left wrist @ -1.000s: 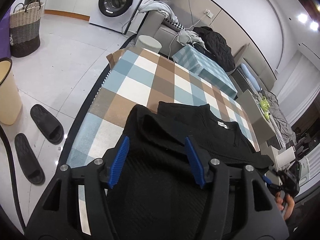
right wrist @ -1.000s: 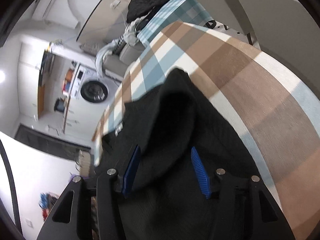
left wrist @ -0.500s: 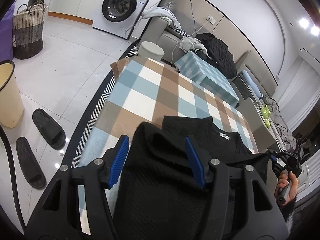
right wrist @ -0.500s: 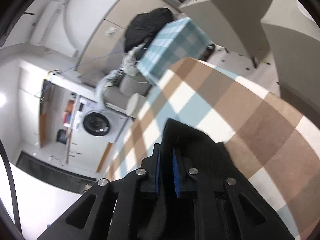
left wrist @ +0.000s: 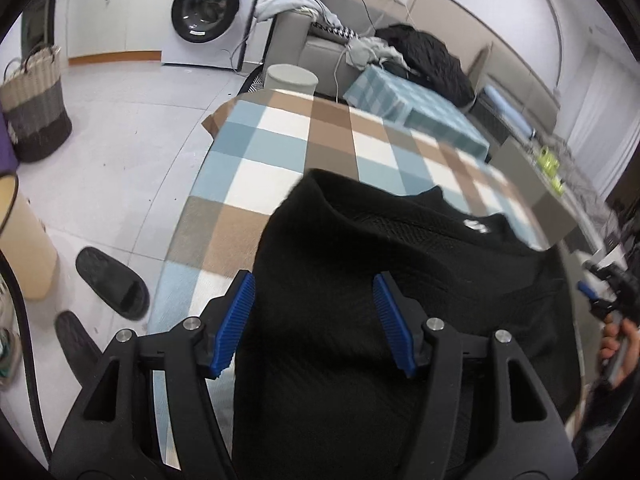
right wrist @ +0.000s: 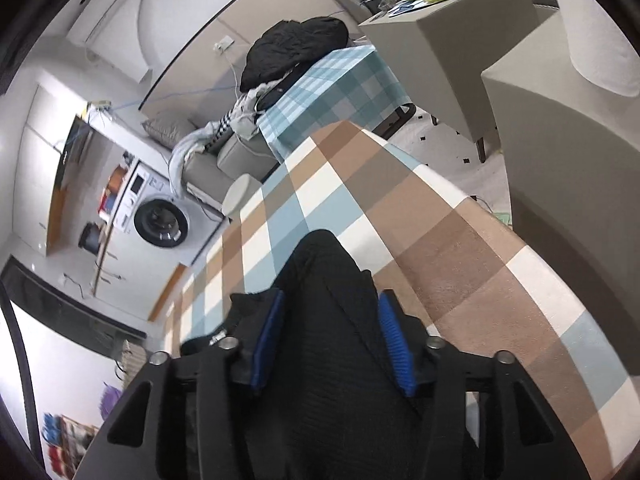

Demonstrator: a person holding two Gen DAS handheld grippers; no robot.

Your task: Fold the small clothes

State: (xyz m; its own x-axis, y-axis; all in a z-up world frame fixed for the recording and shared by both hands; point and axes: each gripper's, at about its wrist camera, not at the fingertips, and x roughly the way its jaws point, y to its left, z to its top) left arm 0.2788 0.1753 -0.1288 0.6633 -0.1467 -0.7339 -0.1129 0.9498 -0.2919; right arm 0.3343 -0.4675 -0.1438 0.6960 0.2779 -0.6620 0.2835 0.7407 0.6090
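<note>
A black knit garment [left wrist: 400,248] lies on the checked tablecloth [left wrist: 280,152], its white neck label facing up. My left gripper [left wrist: 315,320] hovers over its near left part. The jaws are opening, the cloth shows between the blue pads [left wrist: 236,320], and they do not press on it. My right gripper [right wrist: 332,340] is over the garment's [right wrist: 320,272] folded right part. Its jaws are opening too, with black cloth between them and no grip. The left wrist view shows the right gripper [left wrist: 608,292] in a hand [left wrist: 616,352] at the far right.
Two black slippers [left wrist: 112,284], a beige bin [left wrist: 20,240] and a woven basket [left wrist: 36,108] stand on the floor at the left. Beyond the table are a round stool [left wrist: 292,78], a washing machine [left wrist: 208,12] and a second checked table [left wrist: 416,112] with dark clothes.
The right gripper closed on the garment half a second ago and now has its jaws apart again. Both grippers have shifted over the cloth, and the left view has rolled.
</note>
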